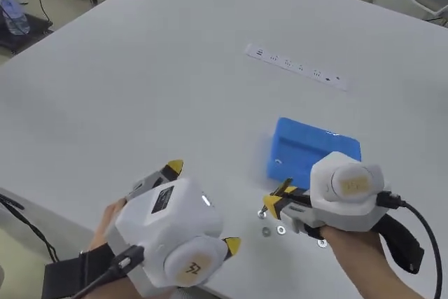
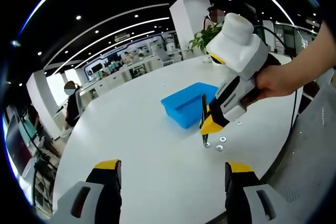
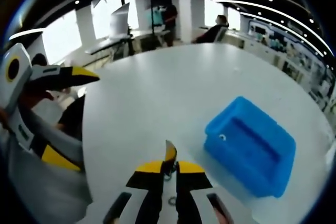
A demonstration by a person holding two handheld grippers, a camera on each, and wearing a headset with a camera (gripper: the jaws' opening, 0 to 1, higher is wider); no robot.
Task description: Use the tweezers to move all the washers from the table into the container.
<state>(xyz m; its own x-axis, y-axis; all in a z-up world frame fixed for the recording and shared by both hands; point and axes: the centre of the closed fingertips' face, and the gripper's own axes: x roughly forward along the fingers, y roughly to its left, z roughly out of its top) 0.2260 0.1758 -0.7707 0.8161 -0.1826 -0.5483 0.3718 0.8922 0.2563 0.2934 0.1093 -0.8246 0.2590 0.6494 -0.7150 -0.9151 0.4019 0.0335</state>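
The blue container [image 1: 313, 149] sits on the white table [image 1: 140, 89], with one washer [image 3: 222, 137] inside it. Just in front of it my right gripper [image 1: 274, 205] is shut on dark tweezers [image 2: 203, 123], whose tips point down at a washer [image 2: 207, 144]. A few more washers [image 1: 281, 230] lie loose on the table near the tips, one of them [image 1: 321, 244] under the gripper body. My left gripper [image 1: 203, 206] hovers open and holds nothing, to the left near the table's front edge. In the right gripper view the tweezers [image 3: 169, 153] stick out between the shut jaws.
A white power strip [image 1: 297, 66] lies beyond the container. The table's front edge [image 1: 42, 204] runs close under my left hand. Chairs and other tables stand in the hall behind.
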